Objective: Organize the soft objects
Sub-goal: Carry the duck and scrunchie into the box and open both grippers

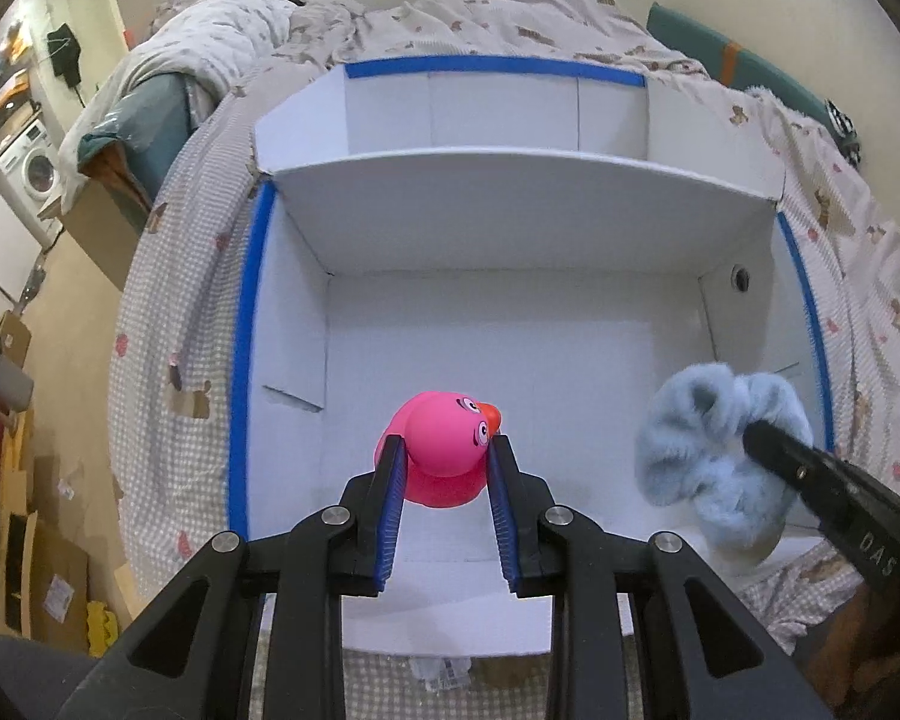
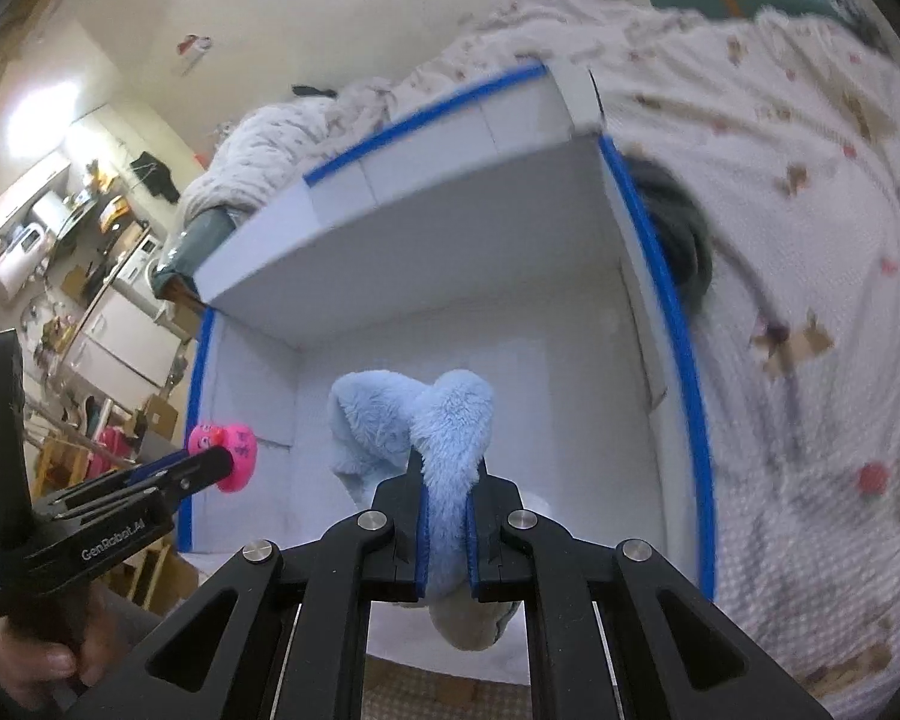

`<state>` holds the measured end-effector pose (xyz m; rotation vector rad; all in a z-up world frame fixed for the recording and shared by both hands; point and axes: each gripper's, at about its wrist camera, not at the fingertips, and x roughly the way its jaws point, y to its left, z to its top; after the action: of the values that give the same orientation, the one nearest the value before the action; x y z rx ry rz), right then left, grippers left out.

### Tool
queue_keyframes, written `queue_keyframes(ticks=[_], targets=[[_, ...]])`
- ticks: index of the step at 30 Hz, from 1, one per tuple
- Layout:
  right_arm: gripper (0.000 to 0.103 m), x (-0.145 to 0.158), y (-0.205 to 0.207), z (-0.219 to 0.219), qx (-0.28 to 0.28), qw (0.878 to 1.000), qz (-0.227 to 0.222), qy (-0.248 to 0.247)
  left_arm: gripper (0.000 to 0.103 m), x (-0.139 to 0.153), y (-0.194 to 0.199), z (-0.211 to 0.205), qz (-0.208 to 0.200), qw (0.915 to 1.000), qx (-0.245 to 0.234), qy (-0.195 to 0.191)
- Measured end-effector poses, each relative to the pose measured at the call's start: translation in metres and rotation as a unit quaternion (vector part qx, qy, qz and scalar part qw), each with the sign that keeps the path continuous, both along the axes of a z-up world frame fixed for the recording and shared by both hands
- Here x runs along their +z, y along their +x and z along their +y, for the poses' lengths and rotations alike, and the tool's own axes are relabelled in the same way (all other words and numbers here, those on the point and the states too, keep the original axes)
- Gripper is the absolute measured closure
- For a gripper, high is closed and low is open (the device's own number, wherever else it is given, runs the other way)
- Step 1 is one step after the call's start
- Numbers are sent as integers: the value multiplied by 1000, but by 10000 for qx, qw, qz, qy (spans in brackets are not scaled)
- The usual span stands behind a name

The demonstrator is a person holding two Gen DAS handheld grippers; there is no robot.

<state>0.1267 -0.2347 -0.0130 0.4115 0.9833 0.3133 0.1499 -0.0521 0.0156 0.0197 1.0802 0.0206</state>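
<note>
Gripping a pink rubber duck (image 1: 444, 450) between its blue-padded fingers, our left gripper (image 1: 444, 462) hung over the near compartment of the white box (image 1: 510, 312). The jaws were clamped against the duck's sides, with its orange beak and cartoon eyes turned toward the right pad. In the right wrist view that same duck (image 2: 231, 456) showed small at the left, pinched at the tip of the left gripper (image 2: 210, 465), just beside the box's blue-taped left edge.

Our right gripper (image 2: 447, 480) was closed on a fluffy light-blue plush toy (image 2: 414, 420). The fur bulged out above the pads in two lobes and a paler, smoother part hung down below the fingers. From the left wrist camera we saw the blue plush (image 1: 714, 456) bunched at the right side of the near compartment, close to the box's right wall, with the right gripper (image 1: 762, 441) biting into it from the right. We could not tell whether the plush touched the box floor.

The box sat on a bed covered by a checked quilt (image 1: 168, 324) printed with small bears. A white cardboard divider (image 1: 510, 180) split it into a near compartment and a far one. Blue tape (image 1: 243, 360) ran along its rims. Beyond the bed, at the left, stood a washing machine (image 1: 33, 171).
</note>
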Motion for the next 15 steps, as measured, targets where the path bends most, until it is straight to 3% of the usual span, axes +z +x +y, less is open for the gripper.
queue_keyframes(ticks=[4,15], targets=[[92,-11,7,3,43,9994,167,-288,79,-17,5,-4,134,9999,-20,-6],[92,-22,13,10,108,9985,348,-410,79,-41,17,-5,313,9995,-15,-20]])
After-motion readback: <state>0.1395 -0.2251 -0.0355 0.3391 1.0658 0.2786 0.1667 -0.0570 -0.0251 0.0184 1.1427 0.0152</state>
